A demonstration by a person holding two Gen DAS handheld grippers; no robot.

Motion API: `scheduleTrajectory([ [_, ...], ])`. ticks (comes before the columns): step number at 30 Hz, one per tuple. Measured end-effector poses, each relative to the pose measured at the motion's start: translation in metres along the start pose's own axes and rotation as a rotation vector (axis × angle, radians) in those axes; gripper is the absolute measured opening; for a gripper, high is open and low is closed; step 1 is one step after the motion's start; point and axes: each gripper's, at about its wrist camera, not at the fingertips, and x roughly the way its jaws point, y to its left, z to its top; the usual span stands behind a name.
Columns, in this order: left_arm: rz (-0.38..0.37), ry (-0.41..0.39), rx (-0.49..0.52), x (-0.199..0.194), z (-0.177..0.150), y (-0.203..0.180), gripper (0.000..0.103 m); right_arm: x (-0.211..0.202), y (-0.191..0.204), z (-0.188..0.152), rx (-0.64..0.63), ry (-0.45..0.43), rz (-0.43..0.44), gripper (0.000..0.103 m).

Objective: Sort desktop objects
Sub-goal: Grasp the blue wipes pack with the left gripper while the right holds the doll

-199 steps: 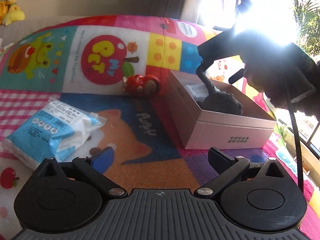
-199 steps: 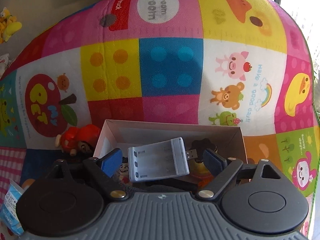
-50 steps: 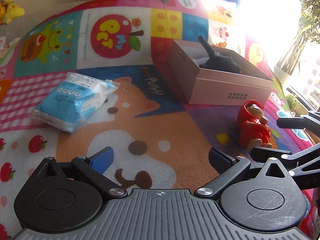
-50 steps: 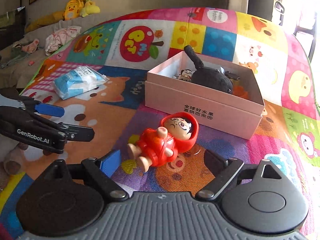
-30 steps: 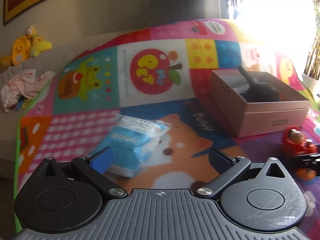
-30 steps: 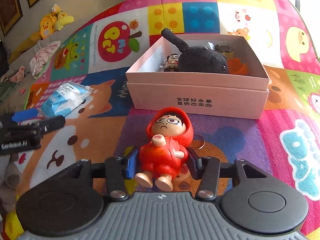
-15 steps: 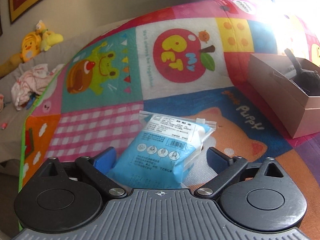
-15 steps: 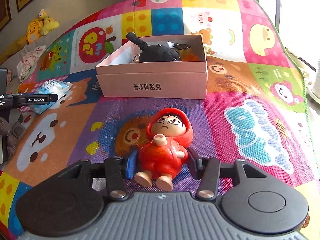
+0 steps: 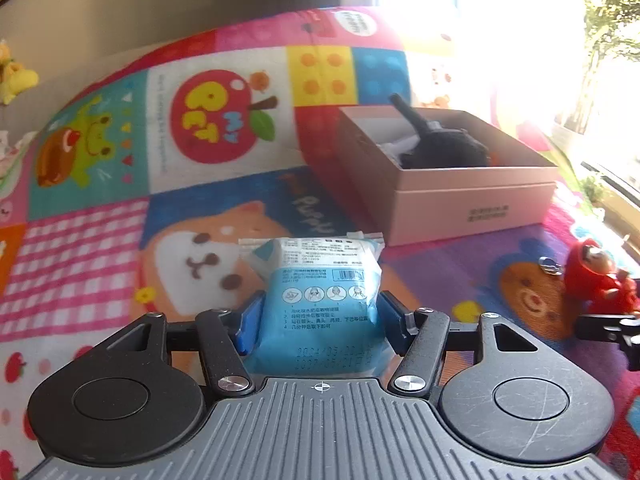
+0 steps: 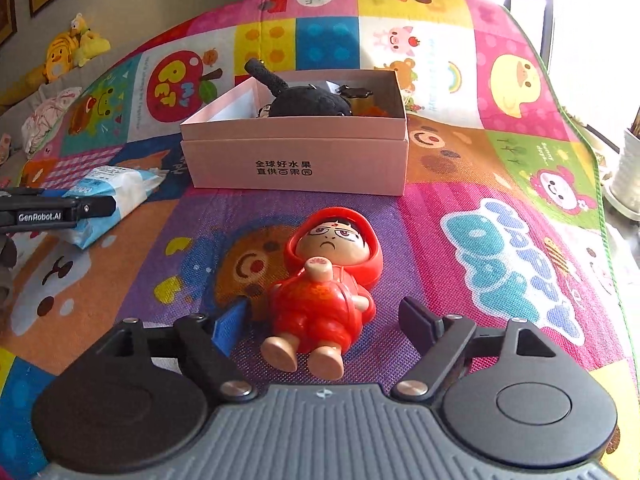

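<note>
A blue-and-white wipes pack (image 9: 320,292) sits between the fingers of my left gripper (image 9: 319,320); its jaws are closing and both pads press the pack's sides. In the right wrist view the same pack (image 10: 120,188) lies left of the box, with the left gripper (image 10: 96,208) on it. A red hooded doll (image 10: 328,272) lies on its back on the mat between the fingers of my right gripper (image 10: 324,320). Those jaws are opening and the pads stand clear of the doll. The pink cardboard box (image 10: 296,160) behind holds a black plush toy (image 10: 308,102).
Everything rests on a colourful cartoon play mat (image 10: 500,260). Yellow plush toys (image 10: 68,54) and crumpled cloth (image 10: 52,114) lie beyond its far left edge. A white pot (image 10: 628,172) stands off the mat's right edge. Bright window glare fills the left wrist view's upper right.
My left gripper's fingers have come together on the wipes pack and swung right toward the box. My right gripper's fingers have spread away from the doll, which now lies free on the mat.
</note>
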Motion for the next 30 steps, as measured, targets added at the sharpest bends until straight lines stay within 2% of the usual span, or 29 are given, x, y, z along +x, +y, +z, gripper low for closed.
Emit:
scheduleTrajectory([
  [2,-0.044,0.0,-0.005,-0.003,-0.005,-0.011,0.07,0.0,0.0,0.0,-0.002,0.0,0.0,0.082],
  [4,-0.068,0.002,-0.005,-0.004,-0.008,-0.017,0.078,0.0,-0.001,-0.001,0.001,0.001,-0.004,0.084],
  [13,-0.066,0.053,-0.034,0.006,-0.021,-0.021,0.095,0.002,0.006,0.007,-0.036,-0.02,-0.038,0.084],
  [14,-0.063,0.051,-0.031,0.005,-0.022,-0.021,0.095,0.002,0.008,0.008,-0.041,-0.02,-0.042,0.082],
  [15,-0.063,0.05,-0.03,0.005,-0.022,-0.022,0.096,0.003,0.009,0.009,-0.046,-0.02,-0.044,0.075],
  [16,-0.064,0.051,-0.031,0.006,-0.022,-0.021,0.096,0.003,0.01,0.01,-0.054,-0.012,-0.042,0.062],
  [17,-0.064,0.052,-0.033,0.006,-0.022,-0.021,0.096,0.004,0.011,0.012,-0.057,-0.002,-0.045,0.056],
  [19,-0.065,0.051,-0.034,0.005,-0.022,-0.022,0.097,0.004,0.01,0.013,-0.052,0.015,-0.034,0.052],
  [22,-0.056,0.053,-0.036,0.005,-0.021,-0.022,0.097,-0.005,0.006,0.017,-0.045,0.016,-0.019,0.052],
  [27,-0.039,0.056,-0.05,0.011,-0.014,-0.023,0.097,-0.035,-0.008,0.03,-0.024,-0.032,-0.006,0.052],
  [29,-0.031,0.046,-0.047,0.012,-0.008,-0.025,0.089,-0.048,-0.012,0.037,-0.02,-0.059,-0.016,0.052],
  [30,-0.027,0.042,-0.038,0.012,-0.005,-0.026,0.078,-0.054,-0.014,0.039,-0.018,-0.073,-0.02,0.052],
])
